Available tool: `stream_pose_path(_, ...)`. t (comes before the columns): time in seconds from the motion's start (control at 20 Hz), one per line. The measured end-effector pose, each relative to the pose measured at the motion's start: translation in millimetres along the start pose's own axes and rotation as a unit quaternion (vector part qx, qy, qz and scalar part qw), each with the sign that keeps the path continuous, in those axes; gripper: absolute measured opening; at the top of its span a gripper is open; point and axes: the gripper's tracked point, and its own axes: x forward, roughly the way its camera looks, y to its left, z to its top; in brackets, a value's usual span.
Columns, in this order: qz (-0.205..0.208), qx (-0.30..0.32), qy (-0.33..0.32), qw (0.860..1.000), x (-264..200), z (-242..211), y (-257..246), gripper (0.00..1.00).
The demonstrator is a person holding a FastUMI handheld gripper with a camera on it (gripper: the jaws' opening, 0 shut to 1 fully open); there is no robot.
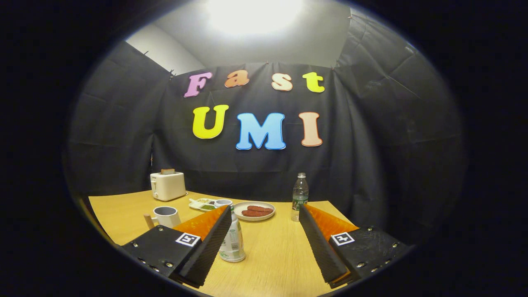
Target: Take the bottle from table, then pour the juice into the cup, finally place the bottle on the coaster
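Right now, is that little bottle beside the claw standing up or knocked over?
Standing upright. The small bottle rests on its base on the table, just inside one finger of the open claw, untouched.

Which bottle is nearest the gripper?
The white bottle, by the left finger of the open gripper. The clear bottle stands farther back, beside the plate.

— The left finger (214,243) covers one side of the white bottle (233,243); its cap is behind the fingertip, too.

— And the mug (166,215)?

— Its base is lost behind that same finger. A small wooden thing (147,221) pokes up beside it; what it is I can't tell.

— The little dishes (204,203) near the plate (254,210)?

— Too small to make out the food. The clear bottle (299,196) has its foot just behind the right fingertip (307,214).
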Motion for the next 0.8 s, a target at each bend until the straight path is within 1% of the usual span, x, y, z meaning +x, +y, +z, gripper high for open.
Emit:
stream_pose_path(0.2,0.010,-0.004,0.013,1.000,5.3,-19.3,20.2,0.99)
stream_pose_path(0.35,0.021,0.005,0.028,0.999,13.9,-37.4,33.8,1.00)
stream_pose_path(0.8,0.036,0.012,0.071,0.997,42.9,-78.7,57.3,0.99)
